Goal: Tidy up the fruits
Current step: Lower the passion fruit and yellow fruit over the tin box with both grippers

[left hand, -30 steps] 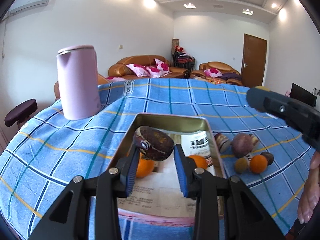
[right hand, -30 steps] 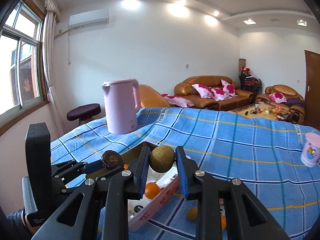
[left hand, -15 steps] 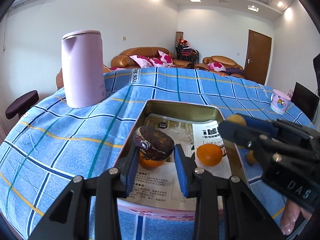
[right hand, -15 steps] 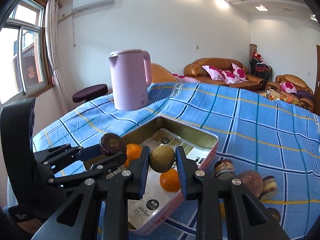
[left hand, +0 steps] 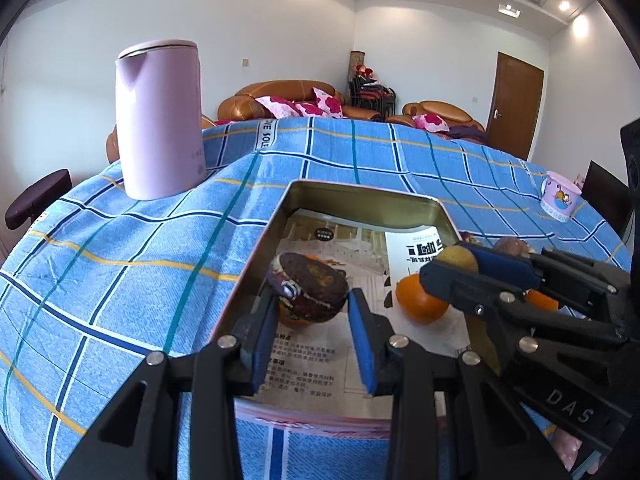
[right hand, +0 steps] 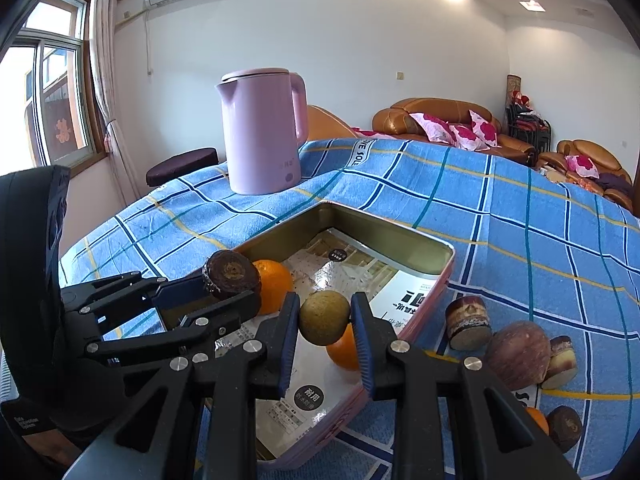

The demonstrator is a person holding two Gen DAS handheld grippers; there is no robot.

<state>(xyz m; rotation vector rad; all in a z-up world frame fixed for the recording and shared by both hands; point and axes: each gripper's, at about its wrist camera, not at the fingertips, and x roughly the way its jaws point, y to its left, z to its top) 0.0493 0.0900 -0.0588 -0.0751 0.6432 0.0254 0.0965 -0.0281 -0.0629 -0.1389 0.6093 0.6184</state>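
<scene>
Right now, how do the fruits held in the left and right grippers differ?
The left gripper holds a dark brown, flattened fruit; the right gripper holds a smaller, round, olive-tan fruit. The brown one is rough and mottled, the tan one smooth. Both are clamped above the tin tray.

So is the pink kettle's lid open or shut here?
Shut. The lid sits flat on the upright kettle with no gap visible at the rim; the left wrist view shows the same flush top.
</scene>
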